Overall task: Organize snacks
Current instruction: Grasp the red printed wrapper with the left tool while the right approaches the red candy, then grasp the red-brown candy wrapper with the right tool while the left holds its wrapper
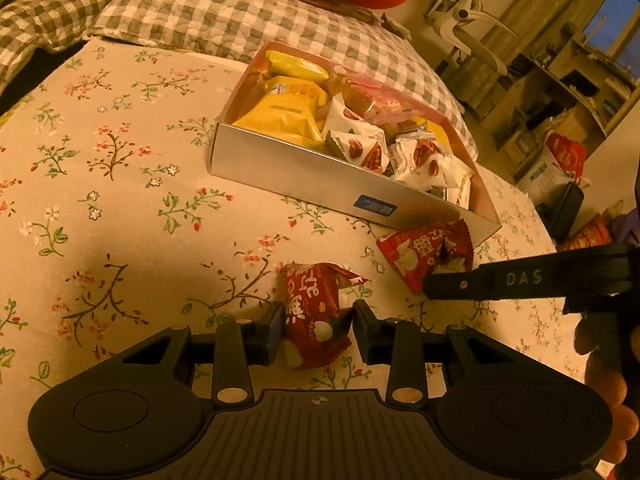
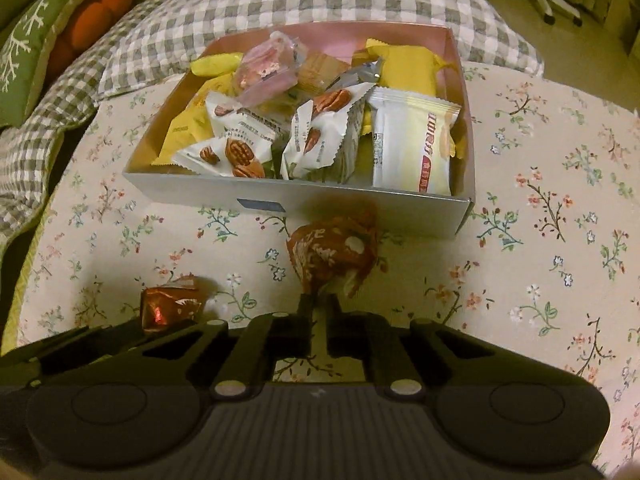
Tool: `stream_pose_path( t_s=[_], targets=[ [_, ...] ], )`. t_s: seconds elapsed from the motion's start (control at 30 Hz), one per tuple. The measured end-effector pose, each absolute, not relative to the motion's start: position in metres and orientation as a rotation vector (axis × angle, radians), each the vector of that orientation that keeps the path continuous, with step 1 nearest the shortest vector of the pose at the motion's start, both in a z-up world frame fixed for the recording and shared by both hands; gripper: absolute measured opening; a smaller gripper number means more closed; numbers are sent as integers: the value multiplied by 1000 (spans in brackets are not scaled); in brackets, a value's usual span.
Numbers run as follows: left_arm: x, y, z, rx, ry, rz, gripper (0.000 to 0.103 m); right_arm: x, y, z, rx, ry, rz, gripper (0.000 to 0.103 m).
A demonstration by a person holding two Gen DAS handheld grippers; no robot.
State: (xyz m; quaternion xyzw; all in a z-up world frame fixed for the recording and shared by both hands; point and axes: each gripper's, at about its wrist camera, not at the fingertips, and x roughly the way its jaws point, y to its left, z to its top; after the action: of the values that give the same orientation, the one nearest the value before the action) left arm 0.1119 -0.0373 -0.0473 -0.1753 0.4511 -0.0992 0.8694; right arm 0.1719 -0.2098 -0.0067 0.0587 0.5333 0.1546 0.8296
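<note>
Beside the silver cardboard box, two red foil snack packets: left gripper clamps one, right gripper, marked "DAS", pinches the other

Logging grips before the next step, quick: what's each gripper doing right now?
Left gripper: closed on a red foil-wrapped snack packet.
Right gripper: shut, pinching the edge of another red snack wrapper.

"DAS" embossed on the right claw finger; wrapper print illegible.
</note>
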Motion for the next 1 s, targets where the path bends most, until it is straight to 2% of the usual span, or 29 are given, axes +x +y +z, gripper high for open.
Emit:
stream_pose_path(
  t_s=[0.23, 0.3, 0.33, 0.37, 0.4, 0.43, 0.47, 0.5, 0.6, 0.7, 0.77, 0.83, 0.93, 1.0],
  targets=[
    [112, -38, -47, -361, 945, -207, 34, 173, -210, 1, 115, 1088, 362, 4],
    [112, -38, -47, -356, 946, -209, 34, 172, -207, 4, 79, 1054, 365, 11],
    [111, -38, -47, -354, 947, -210, 34, 172, -207, 3, 83, 1056, 378, 19],
    [111, -38, -47, -354, 947, -211, 34, 173, -205, 1, 87, 1063, 389, 34],
    [111, -38, -47, -354, 947, -211, 34, 172, -203, -2, 80, 1064, 395, 43],
    [111, -38, -47, -352, 947, -212, 34, 170, -198, -4, 48, 1056, 390, 61],
    [111, -38, -47, -348, 947, -212, 34, 166, -190, -4, -28, 1024, 361, 74],
    [110, -38, -47, -346, 947, -213, 34, 162, -181, -2, -126, 971, 332, 77],
    [107, -36, -48, -346, 940, -220, 34, 161, -178, 5, -188, 922, 321, 77],
    [107, -37, -48, -337, 941, -225, 34, 179, -200, 4, 84, 1004, 309, 76],
    [108, -37, -47, -338, 947, -223, 34, 190, -210, -5, 210, 1042, 298, 71],
    [109, -36, -47, -338, 949, -221, 34, 193, -210, -12, 226, 1060, 294, 67],
    [108, -36, -47, -335, 941, -219, 34, 191, -204, -17, 219, 1062, 310, 65],
    [108, -38, -47, -324, 940, -214, 34, 188, -199, -17, 204, 1051, 311, 53]
  ],
)
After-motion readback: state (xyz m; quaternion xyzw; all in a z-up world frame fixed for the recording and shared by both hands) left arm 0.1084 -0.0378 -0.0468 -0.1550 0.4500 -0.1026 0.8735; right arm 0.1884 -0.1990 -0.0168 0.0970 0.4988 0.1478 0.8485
